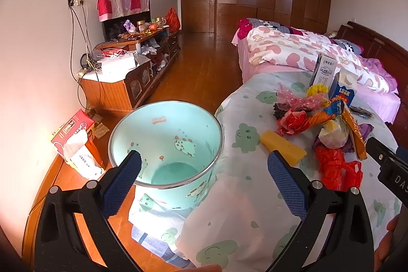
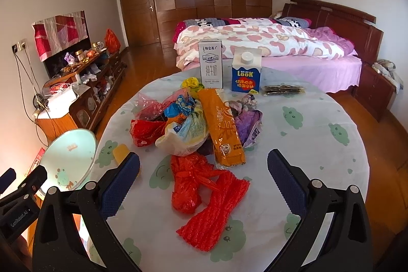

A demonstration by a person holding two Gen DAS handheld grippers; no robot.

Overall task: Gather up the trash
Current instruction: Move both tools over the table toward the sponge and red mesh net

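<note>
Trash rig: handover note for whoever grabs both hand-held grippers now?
Left hand-held gripper: open, empty, over the mint bin beside the table.
Right hand-held gripper: open, empty, facing the red plastic bag on the table.
Wrapper pile, orange packet, yellow block, milk carton and blue LOOK carton all sit on the table.
Done: nothing; the bin looks empty.
Left: everything.

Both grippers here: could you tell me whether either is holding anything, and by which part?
Nothing is held: the left gripper and right gripper are both open.
</note>
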